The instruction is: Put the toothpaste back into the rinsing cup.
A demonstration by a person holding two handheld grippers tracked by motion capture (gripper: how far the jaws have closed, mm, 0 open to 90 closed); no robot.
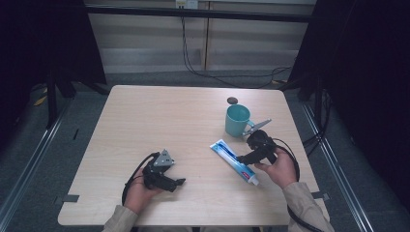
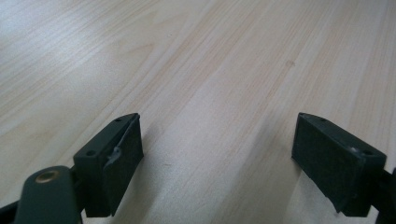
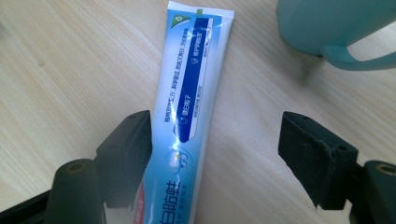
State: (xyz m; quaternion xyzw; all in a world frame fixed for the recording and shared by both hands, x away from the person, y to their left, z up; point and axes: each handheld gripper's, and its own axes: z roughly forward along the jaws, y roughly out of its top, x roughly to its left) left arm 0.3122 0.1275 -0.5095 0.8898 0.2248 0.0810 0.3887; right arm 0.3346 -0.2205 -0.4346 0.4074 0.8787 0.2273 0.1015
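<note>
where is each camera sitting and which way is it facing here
High view: fixed above the person's side, looking forward and down on the table; both forearms enter from below, left tool and right tool in hand.
Left gripper view: rides the left tool, facing bare tabletop between its open jaws.
Right gripper view: rides the right tool, facing the toothpaste tube between its open jaws, teal mug beyond.
Shared: high view and right gripper view both show the tube and mug.
</note>
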